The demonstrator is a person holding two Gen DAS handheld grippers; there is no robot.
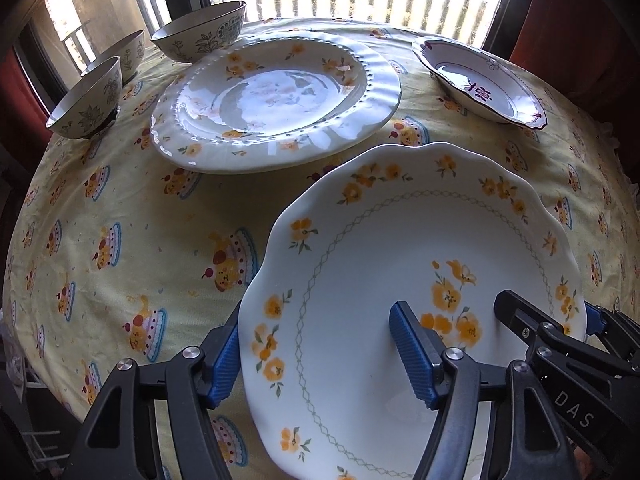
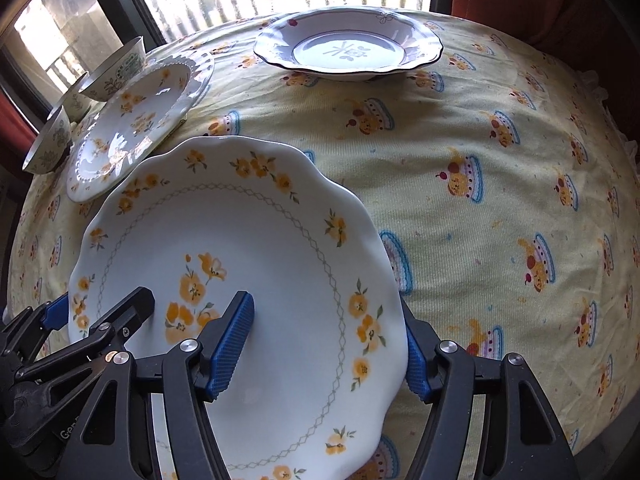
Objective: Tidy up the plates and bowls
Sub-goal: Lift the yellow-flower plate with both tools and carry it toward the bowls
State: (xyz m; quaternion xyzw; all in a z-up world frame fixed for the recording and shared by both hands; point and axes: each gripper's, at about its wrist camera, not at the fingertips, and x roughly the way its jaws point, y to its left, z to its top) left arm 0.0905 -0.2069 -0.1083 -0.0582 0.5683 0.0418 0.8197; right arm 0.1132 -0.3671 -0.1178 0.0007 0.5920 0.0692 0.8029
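A white scalloped china plate with orange flowers is held clear of the yellow cake-print tablecloth, gripped on opposite rims: the left gripper is clamped on its left rim, the right gripper on its right rim, one finger of each above and one below. The carrying step appears to be in hand. Next, the plate would likely be stacked on the glossy white beaded plate with orange flowers, which calls for level travel and centring. Open cloth lies between them. Three patterned ceramic bowls crowd the far left edge; a purple-trimmed shallow dish sits well apart.
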